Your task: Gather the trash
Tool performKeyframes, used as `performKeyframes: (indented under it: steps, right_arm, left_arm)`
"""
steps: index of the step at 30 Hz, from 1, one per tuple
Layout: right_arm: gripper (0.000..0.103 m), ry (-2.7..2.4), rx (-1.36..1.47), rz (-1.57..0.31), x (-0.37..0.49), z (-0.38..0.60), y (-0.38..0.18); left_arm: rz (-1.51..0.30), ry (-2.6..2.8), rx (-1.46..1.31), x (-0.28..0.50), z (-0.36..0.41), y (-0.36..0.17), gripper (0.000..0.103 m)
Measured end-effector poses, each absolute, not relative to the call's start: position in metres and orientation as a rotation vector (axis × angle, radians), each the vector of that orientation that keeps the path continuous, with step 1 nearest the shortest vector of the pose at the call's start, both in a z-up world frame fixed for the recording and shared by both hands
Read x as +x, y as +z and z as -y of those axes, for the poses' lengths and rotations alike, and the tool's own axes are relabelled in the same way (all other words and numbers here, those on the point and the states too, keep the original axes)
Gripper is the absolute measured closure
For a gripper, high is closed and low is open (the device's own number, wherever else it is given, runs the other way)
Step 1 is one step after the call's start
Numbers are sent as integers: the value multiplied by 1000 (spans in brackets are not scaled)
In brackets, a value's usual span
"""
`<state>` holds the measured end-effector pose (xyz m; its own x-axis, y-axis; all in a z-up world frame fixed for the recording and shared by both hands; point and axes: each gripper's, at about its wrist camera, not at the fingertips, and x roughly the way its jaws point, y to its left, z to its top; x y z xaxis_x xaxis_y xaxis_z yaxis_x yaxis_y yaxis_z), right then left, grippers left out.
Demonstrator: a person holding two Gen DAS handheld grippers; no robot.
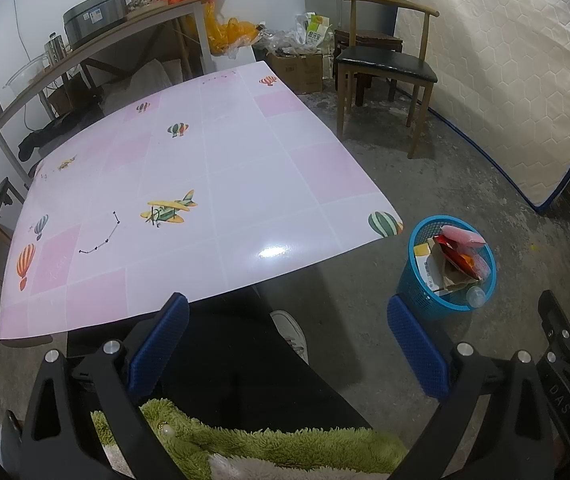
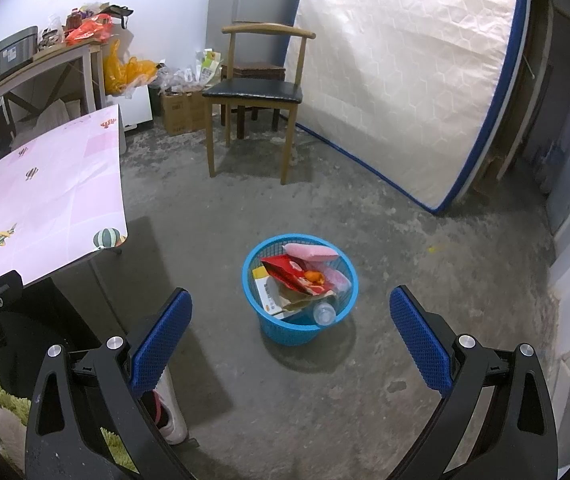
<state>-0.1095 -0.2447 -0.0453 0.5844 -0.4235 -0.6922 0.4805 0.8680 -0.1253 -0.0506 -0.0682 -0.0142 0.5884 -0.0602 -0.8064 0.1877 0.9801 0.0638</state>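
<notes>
A blue mesh basket stands on the concrete floor to the right of the table. It holds a red wrapper, a pink pack, a clear plastic bottle, brown paper and a white box. My right gripper is open, held above the floor with the basket between its blue pads. My left gripper is open and empty, hovering at the table's near edge over the person's dark legs. The pink patterned table top carries nothing.
A wooden chair with a black seat stands behind the basket. A mattress leans against the right wall. A cluttered side table, boxes and bags line the back wall. A white shoe and green fuzzy clothing are close below me.
</notes>
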Motion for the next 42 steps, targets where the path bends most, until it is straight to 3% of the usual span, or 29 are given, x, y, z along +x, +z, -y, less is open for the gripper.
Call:
performKeyframes:
  steps: [42]
  right_arm:
    - [8,-520,64,-777,-101,254,-36]
  left_arm:
    - [-936,-151,148,-54,69,-17,6]
